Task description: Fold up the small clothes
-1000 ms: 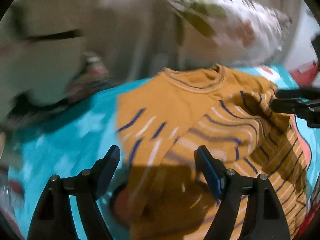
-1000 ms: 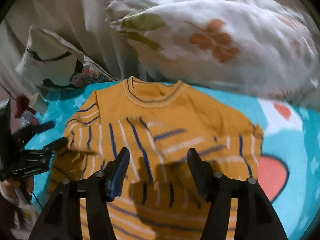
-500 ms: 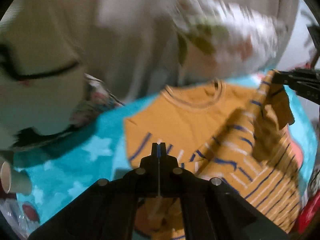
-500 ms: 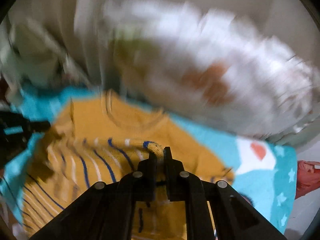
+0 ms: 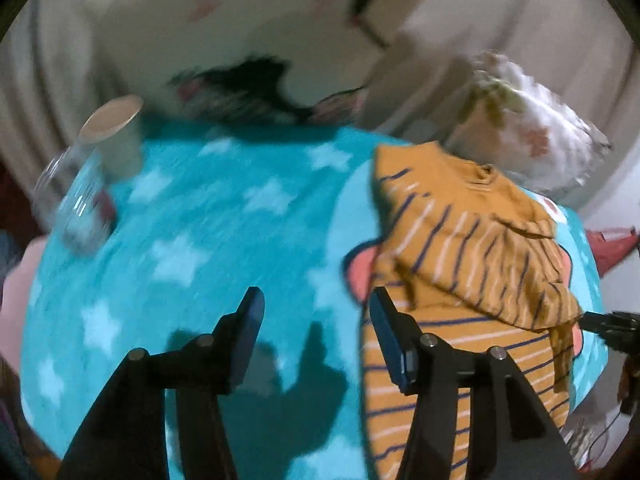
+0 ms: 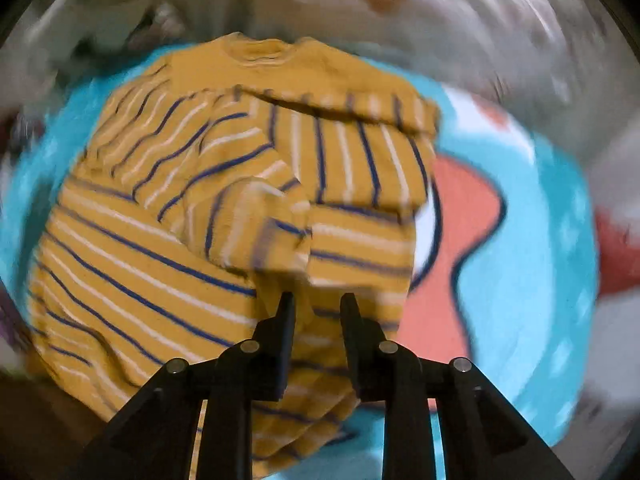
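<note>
A mustard-yellow sweater (image 6: 224,184) with blue and white stripes lies on a turquoise star-print blanket (image 5: 208,216), both sleeves folded in across its body. In the left wrist view the sweater (image 5: 460,248) is to the right of my left gripper (image 5: 316,320), which is open and empty above the blanket. My right gripper (image 6: 316,312) hovers over the sweater's lower middle with its jaws parted and nothing between them. Its tip also shows in the left wrist view (image 5: 604,322), at the sweater's right edge.
A paper cup (image 5: 114,136) and a clear plastic bottle (image 5: 76,200) stand at the blanket's far left. A cream cushion (image 5: 224,40) and a floral pillow (image 5: 532,132) lie behind the blanket. A red item (image 6: 620,248) sits at the right edge.
Both grippers were shut on the sleeves half a second ago and have opened, leaving the sleeves folded over the body. The left gripper has swung left, off the sweater.
</note>
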A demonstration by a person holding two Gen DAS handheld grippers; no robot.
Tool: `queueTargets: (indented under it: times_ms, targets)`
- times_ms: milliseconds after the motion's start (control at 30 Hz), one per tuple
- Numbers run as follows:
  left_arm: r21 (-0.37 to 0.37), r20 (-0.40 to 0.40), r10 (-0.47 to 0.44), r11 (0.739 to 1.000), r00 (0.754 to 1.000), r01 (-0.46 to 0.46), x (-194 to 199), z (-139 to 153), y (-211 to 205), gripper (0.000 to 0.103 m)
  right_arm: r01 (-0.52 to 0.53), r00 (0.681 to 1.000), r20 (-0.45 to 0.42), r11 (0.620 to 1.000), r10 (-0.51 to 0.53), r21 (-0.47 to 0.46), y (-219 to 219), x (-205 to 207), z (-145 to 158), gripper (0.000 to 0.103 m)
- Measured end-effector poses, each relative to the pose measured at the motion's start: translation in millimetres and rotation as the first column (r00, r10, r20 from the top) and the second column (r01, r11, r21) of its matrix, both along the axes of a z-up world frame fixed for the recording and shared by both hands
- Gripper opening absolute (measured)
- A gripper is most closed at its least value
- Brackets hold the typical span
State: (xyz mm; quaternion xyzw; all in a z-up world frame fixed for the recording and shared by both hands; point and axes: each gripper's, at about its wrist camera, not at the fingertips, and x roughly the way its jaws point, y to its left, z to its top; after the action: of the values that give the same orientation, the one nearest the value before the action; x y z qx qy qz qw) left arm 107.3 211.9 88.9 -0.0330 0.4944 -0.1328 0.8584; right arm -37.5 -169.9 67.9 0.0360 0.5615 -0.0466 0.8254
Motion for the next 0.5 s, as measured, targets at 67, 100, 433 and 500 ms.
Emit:
queueTargets:
  times_ms: [67, 100, 433, 500]
  targets:
    - [-0.013, -0.008, 0.034, 0.999, 0.999, -0.034, -7, -5, 7, 0.057, 0.035, 0.996, 0.074, 0.993, -0.043, 0.108, -4, 3, 18, 0.037]
    - [-0.027, -0.013, 0.043, 0.999, 0.999, -0.043, -9, -7, 8, 0.057, 0.023, 0.992, 0.120, 0.991, -0.039, 0.134, 2, 13, 28, 0.052]
    - [-0.077, -0.011, 0.016, 0.997, 1.000, -0.017, -30, -9, 8, 0.065, -0.153, 0.977, 0.193, 0.930, 0.091, 0.335, 123, 227, 18, 0.065]
    - [-0.076, -0.024, 0.028, 0.997, 0.999, -0.029, -35, -13, 19, 0.065, -0.139, 0.987, 0.125, 0.935, 0.103, 0.326, 137, 259, -2, 0.065]
